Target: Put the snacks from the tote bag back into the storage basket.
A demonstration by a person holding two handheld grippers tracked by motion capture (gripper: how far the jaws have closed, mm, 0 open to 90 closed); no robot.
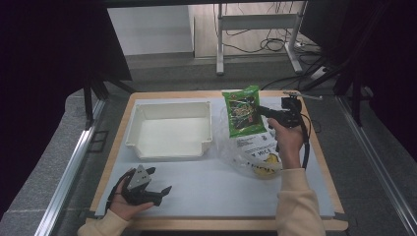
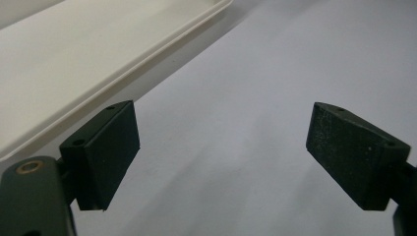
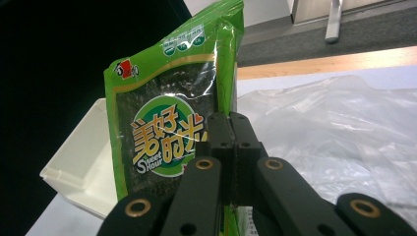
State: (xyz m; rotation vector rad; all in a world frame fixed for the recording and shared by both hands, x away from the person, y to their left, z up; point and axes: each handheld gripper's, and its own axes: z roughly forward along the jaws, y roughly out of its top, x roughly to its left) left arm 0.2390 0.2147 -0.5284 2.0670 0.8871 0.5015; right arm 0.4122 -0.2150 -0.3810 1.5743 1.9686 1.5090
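Green foil snack packet (image 1: pixel 242 111), printed with a dark panel and a round yellow-lettered logo, is what we list first: it sits right of centre in the upper half of the high view, clamped at its right edge by our right gripper (image 1: pixel 261 110), whose black jaws are pressed together on it. In the right gripper view the same packet (image 3: pixel 169 118) stands upright above the closed jaws of that gripper (image 3: pixel 231 129).

Nearest us, at the lower left of the high view, our left gripper (image 1: pixel 160 181) rests low over the pale grey table mat (image 1: pixel 206 189), jaws spread apart and grasping nothing; its own view shows the two black pads (image 2: pixel 104 155) wide apart over bare mat (image 2: pixel 236 123).

Mid-frame, lower right of centre, we note a crumpled clear plastic bag (image 1: pixel 253 152) with printed text and something yellow inside, lying beneath the packet.

Farther, upper left of centre, an empty white rectangular plastic tray (image 1: pixel 169 129) lies just beside the bag.
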